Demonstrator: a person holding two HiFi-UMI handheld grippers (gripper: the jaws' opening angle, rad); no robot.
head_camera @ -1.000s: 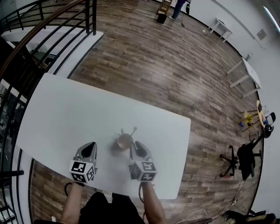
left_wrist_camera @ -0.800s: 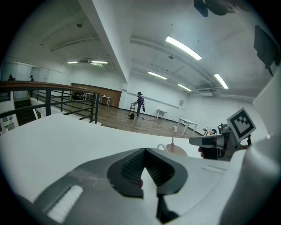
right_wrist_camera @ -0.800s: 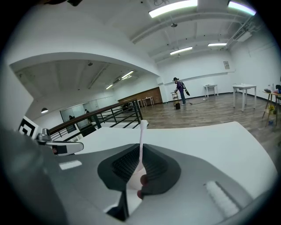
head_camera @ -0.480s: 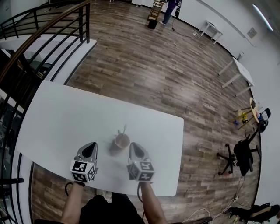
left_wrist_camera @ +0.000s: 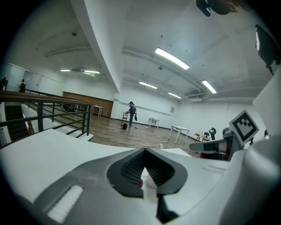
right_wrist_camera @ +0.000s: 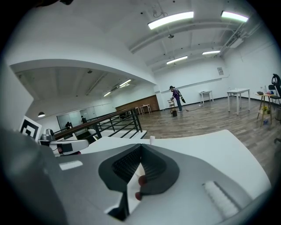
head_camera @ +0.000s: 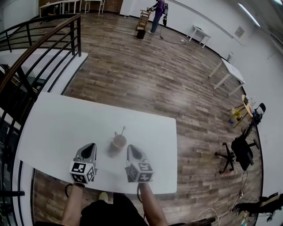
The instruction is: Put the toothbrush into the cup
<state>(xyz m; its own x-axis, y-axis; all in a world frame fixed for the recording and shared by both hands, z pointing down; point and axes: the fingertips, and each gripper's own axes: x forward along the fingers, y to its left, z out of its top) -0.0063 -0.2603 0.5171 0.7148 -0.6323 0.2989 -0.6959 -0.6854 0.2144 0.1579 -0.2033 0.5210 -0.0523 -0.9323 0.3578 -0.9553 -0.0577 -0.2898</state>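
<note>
A tan cup (head_camera: 119, 141) stands on the white table (head_camera: 57, 119) near its front edge. The toothbrush (head_camera: 121, 131) stands in the cup and leans to the right, its thin end sticking out. My left gripper (head_camera: 89, 147) hovers to the left of the cup with its jaws shut and nothing in them. To the right of the cup, my right gripper (head_camera: 131, 149) is also shut and holds nothing. In the left gripper view the jaws of the left gripper (left_wrist_camera: 144, 150) meet at the tip. The right gripper (right_wrist_camera: 141, 146) shows the same in its own view. The cup is hidden behind both jaws.
A black stair railing (head_camera: 40, 48) runs along the far left. White tables (head_camera: 227, 75) and an office chair (head_camera: 241, 152) stand on the wooden floor to the right. A person with a cart (head_camera: 154, 11) is far off at the back.
Both grippers have lifted a little above the table. The right one, close beside the cup before, now sits slightly back from it. The cup and toothbrush have not moved.
</note>
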